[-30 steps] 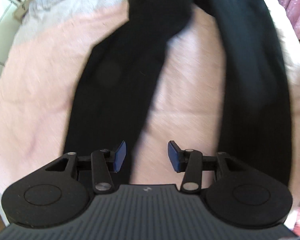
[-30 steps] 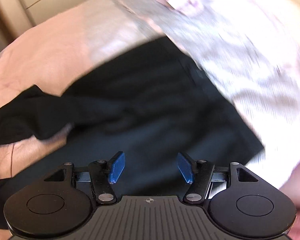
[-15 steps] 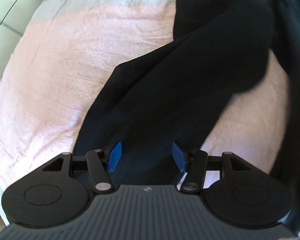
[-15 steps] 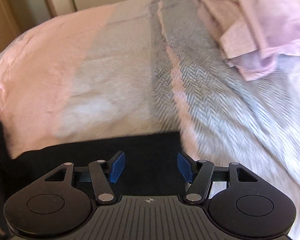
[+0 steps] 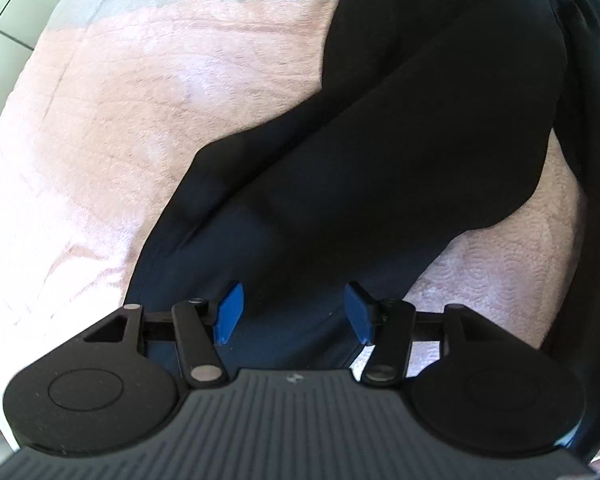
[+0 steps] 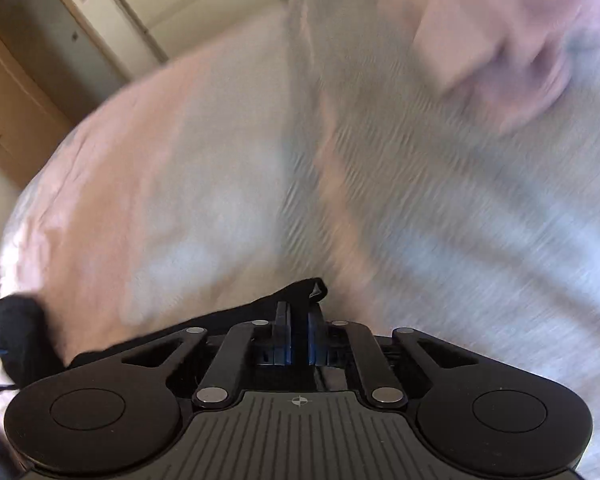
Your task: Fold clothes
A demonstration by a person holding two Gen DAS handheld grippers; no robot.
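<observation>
Pinching the black garment (image 6: 300, 294), right tongs (image 6: 299, 338) clamp tight.

One black garment (image 5: 380, 152), two legs showing. One pink blanket (image 5: 140, 120). One grey herringbone cover (image 6: 460, 220). One pinkish fabric pile (image 6: 500, 60), blurred, count unclear. Two grippers: left gripper (image 5: 292, 312), right gripper (image 6: 299, 328). One door (image 6: 48, 52).

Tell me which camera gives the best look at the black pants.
The left wrist view. There the black pants spread across the pink blanket, one leg under the open left gripper. The right wrist view is blurred and shows only an edge pinched in the shut right gripper.
</observation>
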